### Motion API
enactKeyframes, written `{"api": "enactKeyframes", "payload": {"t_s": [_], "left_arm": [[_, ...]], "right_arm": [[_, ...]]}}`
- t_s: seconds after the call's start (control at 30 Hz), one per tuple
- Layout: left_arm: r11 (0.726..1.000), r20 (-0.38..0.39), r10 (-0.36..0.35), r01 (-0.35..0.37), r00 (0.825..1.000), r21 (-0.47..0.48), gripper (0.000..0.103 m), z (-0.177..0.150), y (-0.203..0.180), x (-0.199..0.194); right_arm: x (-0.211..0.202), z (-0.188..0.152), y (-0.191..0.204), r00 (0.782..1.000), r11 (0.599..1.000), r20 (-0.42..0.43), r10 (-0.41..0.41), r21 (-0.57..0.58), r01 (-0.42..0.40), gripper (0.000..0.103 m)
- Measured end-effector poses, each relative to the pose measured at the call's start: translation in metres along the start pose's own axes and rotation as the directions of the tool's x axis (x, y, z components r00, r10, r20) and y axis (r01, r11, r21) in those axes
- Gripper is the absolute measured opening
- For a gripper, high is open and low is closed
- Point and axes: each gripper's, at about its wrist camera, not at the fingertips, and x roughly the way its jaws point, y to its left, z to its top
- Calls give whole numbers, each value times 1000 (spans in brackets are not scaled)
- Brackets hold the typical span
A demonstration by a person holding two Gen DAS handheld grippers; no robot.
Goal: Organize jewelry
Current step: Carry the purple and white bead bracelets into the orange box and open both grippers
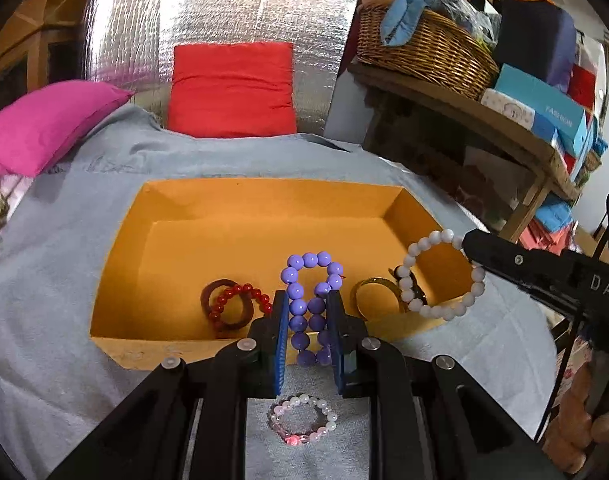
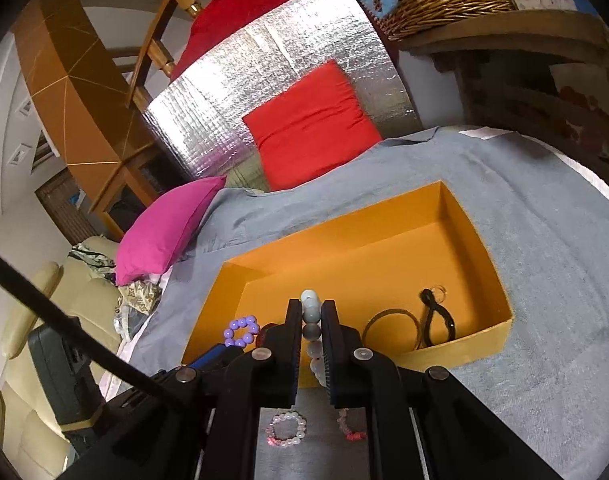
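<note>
My left gripper (image 1: 307,300) is shut on a purple bead bracelet (image 1: 309,260), squeezed into a long loop above the near wall of the orange box (image 1: 264,216). From the right, my right gripper (image 1: 474,246) holds a white bead bracelet (image 1: 436,311) over the box's near right corner. In the right wrist view that gripper (image 2: 311,308) is shut on the white beads (image 2: 309,298), edge on. The box (image 2: 344,248) holds a red bead bracelet on a dark ring (image 1: 240,292), a gold bangle (image 1: 374,284) and a black piece (image 2: 436,316).
A pink bead bracelet (image 1: 304,420) lies on the grey cloth (image 1: 44,280) under my left gripper, and a second pinkish one (image 2: 350,426) lies beside it. Red (image 1: 232,88) and magenta (image 1: 44,124) cushions sit behind the box. Cluttered shelves with a wicker basket (image 1: 424,44) stand to the right.
</note>
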Motion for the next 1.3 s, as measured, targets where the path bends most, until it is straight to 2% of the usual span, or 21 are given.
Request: {"api": "enactKeyframes", "payload": {"t_s": [0.3,0.67,1.07,1.3], "left_arm": [[999,-1,49,-49,999,8,19,-2,1,1],[999,-19,52,-52,998,2,20,0,-1,12],[1000,-66,23,-24,998,-3,20,0,-8,39],[999,-86,46,-46,995,0,19,1,-8,50]], "right_arm": [[-7,1,-13,1000,999,28,-10,33,9,11],[19,11,-8,1000,1000,18,1,21,-2,11],[85,26,-20,996,999,-91,1,46,3,11],[112,27,-27,990,997,-143,-9,80,20,11]]}}
